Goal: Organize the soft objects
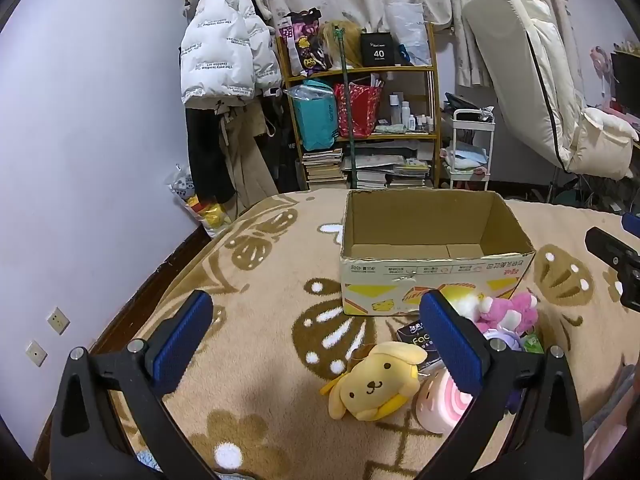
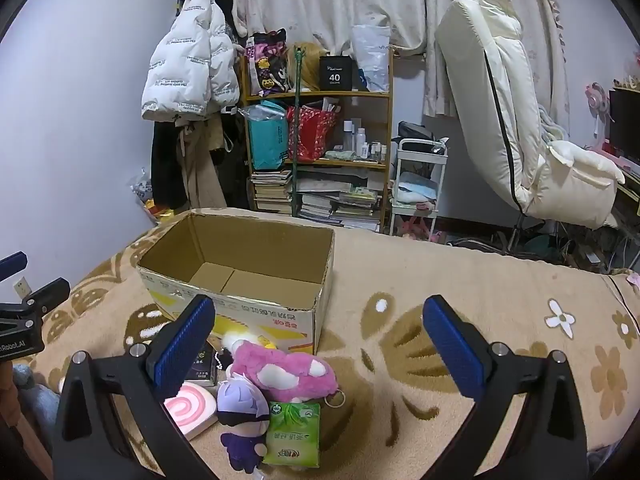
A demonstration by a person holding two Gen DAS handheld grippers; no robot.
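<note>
- My left gripper [image 1: 316,344] and right gripper [image 2: 318,346]: jaws released, spread wide, grasping nothing.
- Box [image 2: 240,276]: empty, centre of both frames, on the bed [image 2: 460,280].
- Soft toys: heaped at lower centre, just in front of the box; yellow dog [image 1: 376,380], pink plush [image 2: 280,370], purple doll [image 2: 242,412], green tissue pack [image 2: 294,434].
- Step, as I judge it: the start, nothing boxed yet.
- Next move calls for lowering one pair of jaws over a toy, likely the yellow dog, and clenching gently.
</note>
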